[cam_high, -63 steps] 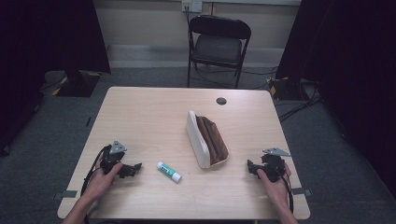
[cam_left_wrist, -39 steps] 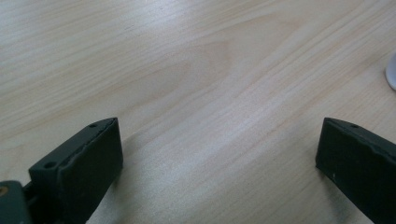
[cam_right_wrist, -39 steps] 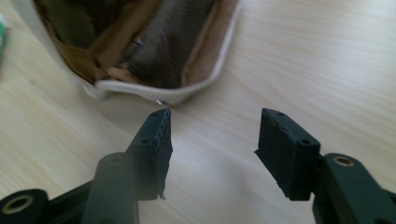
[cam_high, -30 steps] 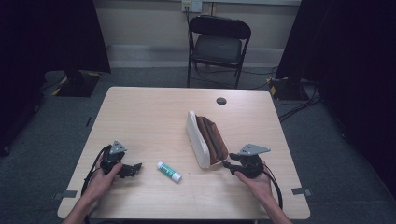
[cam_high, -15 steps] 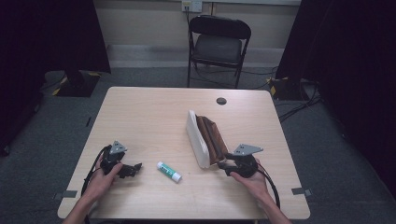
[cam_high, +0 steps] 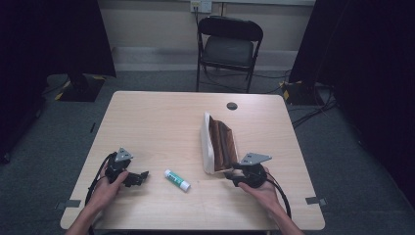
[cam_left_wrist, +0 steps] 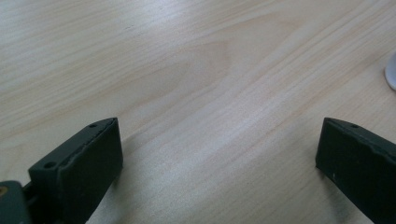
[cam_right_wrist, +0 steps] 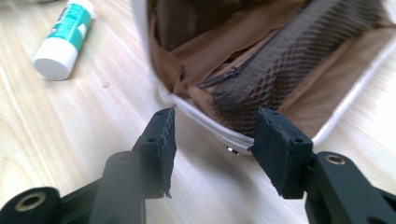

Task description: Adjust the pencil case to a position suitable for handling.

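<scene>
From the high view, one white pouch [cam_high: 213,144] lies open on your counter [cam_high: 161,122], brown lining showing, its long axis running 12 to 6. One glue stick [cam_high: 177,179] lies at its 8 o'clock, pointing 10 to 4. Your left gripper [cam_high: 139,178] rests at the stick's 9 o'clock.

In the left gripper view, its fingers [cam_left_wrist: 88,158] are spread wide over bare wood.

In the right gripper view, your right gripper [cam_right_wrist: 212,140] has its fingers parted at the pouch's near zipper edge; inside, a mesh pocket [cam_right_wrist: 289,51].
</scene>
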